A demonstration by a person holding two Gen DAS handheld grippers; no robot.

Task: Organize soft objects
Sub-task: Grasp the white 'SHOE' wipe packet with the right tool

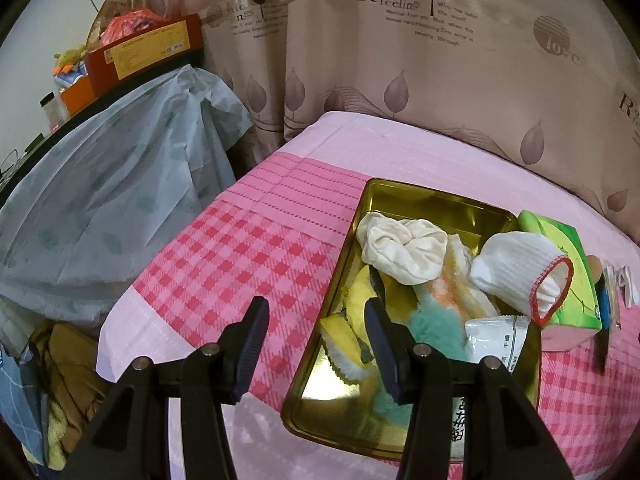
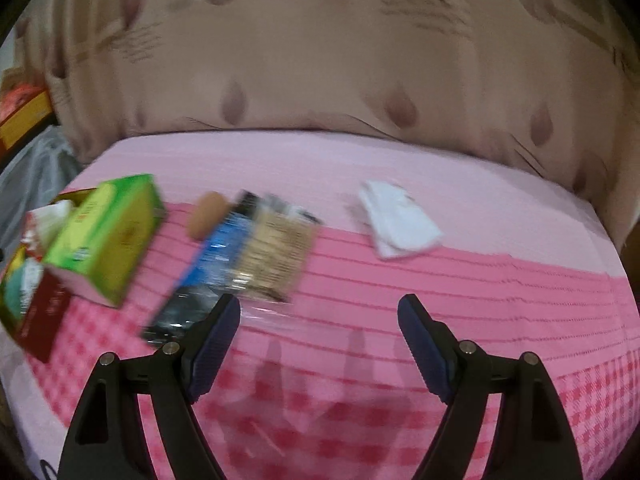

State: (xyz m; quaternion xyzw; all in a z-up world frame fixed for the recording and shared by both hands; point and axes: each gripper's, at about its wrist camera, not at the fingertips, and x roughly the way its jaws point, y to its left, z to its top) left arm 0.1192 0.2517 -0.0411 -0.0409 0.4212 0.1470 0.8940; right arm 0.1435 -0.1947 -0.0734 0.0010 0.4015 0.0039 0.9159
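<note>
A gold metal tray (image 1: 424, 194) lies on the pink checked cloth (image 1: 256, 240). It holds a cream scrunchie (image 1: 404, 248), a white sock with a red cuff (image 1: 520, 268), a teal fluffy piece (image 1: 436, 328), a yellow sponge (image 1: 344, 340) and a white packet (image 1: 496, 340). My left gripper (image 1: 316, 312) is open and empty, at the tray's left rim. My right gripper (image 2: 320, 312) is open and empty above the cloth. A white folded cloth (image 2: 400, 220) lies ahead of it, to the right. A blue and beige packet (image 2: 244, 248) lies ahead left.
A green tissue box (image 2: 104, 236) stands by the tray's right side, also in the left wrist view (image 1: 568, 264). A brown egg-like object (image 2: 206, 214) lies behind the packet. A curtain (image 1: 400, 60) hangs behind the table. A covered shelf (image 1: 112, 168) stands left.
</note>
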